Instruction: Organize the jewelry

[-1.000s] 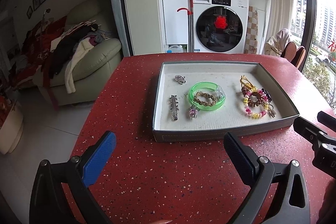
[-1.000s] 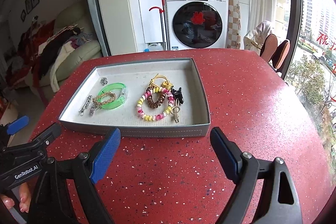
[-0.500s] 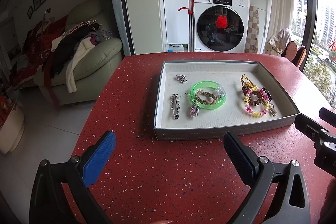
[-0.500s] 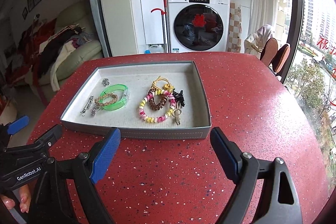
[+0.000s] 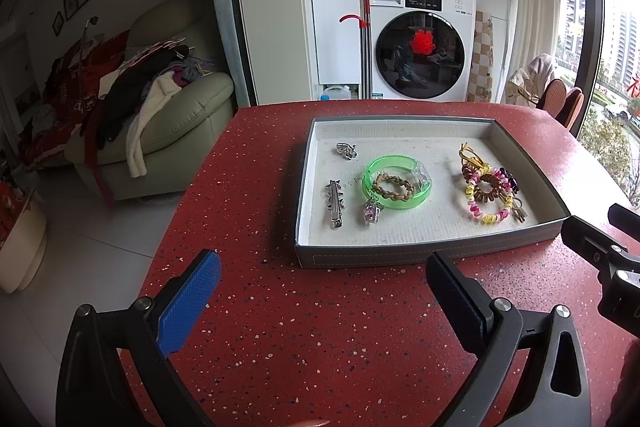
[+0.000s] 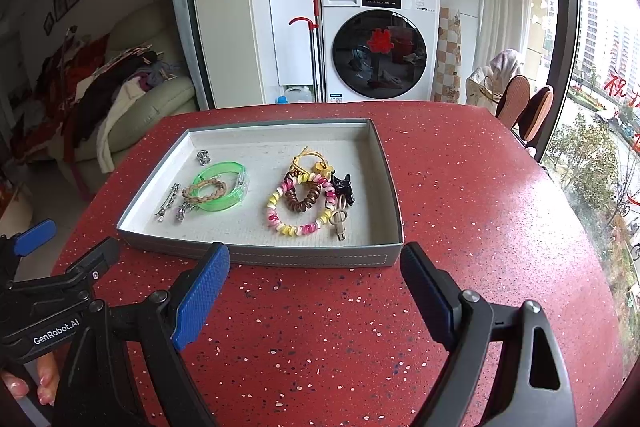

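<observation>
A grey tray (image 5: 420, 254) (image 6: 260, 257) stands on the red speckled table (image 5: 320, 327). In it lie a green bangle (image 5: 416, 197) (image 6: 236, 197) around a braided bracelet (image 5: 394, 185), a silver hair clip (image 5: 334, 203) (image 6: 168, 201), a small silver charm (image 5: 346, 151), a pink pendant (image 5: 371, 213), and a pile of coil hair ties (image 5: 488, 195) (image 6: 300, 205) with a black clip (image 6: 344, 187). My left gripper (image 5: 324, 291) is open and empty, in front of the tray's near left side. My right gripper (image 6: 314, 283) is open and empty, just in front of the tray's near wall.
The table's left edge (image 5: 172, 227) drops to a white floor. A sofa piled with clothes (image 5: 152, 115) stands to the left. A washing machine (image 5: 420, 43) stands behind the table. Chairs (image 6: 524, 107) and a window are at the right.
Both grippers have drawn back slightly from the tray, which looks a little farther and higher in view. The jaws stay open. The jewellery has not moved.
</observation>
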A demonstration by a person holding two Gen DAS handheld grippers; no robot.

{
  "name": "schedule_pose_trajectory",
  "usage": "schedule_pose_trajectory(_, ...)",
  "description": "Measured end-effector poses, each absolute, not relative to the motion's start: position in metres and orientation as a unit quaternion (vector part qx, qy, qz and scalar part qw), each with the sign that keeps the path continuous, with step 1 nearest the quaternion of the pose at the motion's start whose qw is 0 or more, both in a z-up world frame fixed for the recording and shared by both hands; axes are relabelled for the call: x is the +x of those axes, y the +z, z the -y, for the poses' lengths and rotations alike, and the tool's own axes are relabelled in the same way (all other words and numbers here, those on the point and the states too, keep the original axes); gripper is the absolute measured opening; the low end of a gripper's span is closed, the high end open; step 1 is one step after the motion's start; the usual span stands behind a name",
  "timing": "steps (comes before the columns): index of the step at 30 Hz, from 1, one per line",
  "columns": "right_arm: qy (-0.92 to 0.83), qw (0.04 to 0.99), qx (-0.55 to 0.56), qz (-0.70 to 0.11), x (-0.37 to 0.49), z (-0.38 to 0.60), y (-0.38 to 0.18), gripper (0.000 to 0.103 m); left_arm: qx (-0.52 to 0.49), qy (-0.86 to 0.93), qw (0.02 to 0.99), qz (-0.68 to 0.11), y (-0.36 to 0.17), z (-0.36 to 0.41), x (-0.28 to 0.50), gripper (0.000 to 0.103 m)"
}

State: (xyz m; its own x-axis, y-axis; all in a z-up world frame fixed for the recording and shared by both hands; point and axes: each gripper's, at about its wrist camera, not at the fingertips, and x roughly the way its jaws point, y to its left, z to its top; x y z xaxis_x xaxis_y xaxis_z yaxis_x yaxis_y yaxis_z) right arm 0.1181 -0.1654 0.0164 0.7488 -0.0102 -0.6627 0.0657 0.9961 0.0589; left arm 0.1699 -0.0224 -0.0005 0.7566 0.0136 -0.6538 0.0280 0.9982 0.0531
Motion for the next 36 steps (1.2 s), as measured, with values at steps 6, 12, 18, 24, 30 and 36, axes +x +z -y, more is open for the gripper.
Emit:
schedule_pose_trajectory(6, -0.019, 0.935, 0.039, -0.353, 0.1184, 0.1635, 0.0185, 0.089, 0.030, -0.003, 0.937, -0.349, 0.0004, 0.0211, 0.1691, 0.103)
schedule_pose_trajectory(12, -0.020, 0.935, 0.038, -0.353, 0.1184, 0.1636, 0.0186, 0.089, 0.030, -0.003, 0.937, -0.349, 0.0004, 0.0211, 0.1690, 0.103)
schedule_pose_trajectory(18, -0.019, 0.935, 0.039, -0.353, 0.1184, 0.1636, 0.0185, 0.089, 0.029, -0.002, 0.937, -0.348, 0.0010, 0.0206, 0.1686, 0.103)
schedule_pose_trajectory(24, -0.019, 0.935, 0.039, -0.352, 0.1183, 0.1635, 0.0183, 0.089, 0.030, -0.001, 0.937, -0.348, 0.0025, 0.0193, 0.1687, 0.103)
schedule_pose_trajectory(30, -0.018, 0.935, 0.039, -0.353, 0.1184, 0.1623, 0.0195, 0.089, 0.030, -0.001, 0.937, -0.348, 0.0024, 0.0194, 0.1686, 0.103)
schedule_pose_trajectory(36, -0.018, 0.935, 0.039, -0.353, 0.1183, 0.1624, 0.0193, 0.089, 0.030, -0.001, 0.937, -0.348, 0.0024, 0.0195, 0.1686, 0.103)
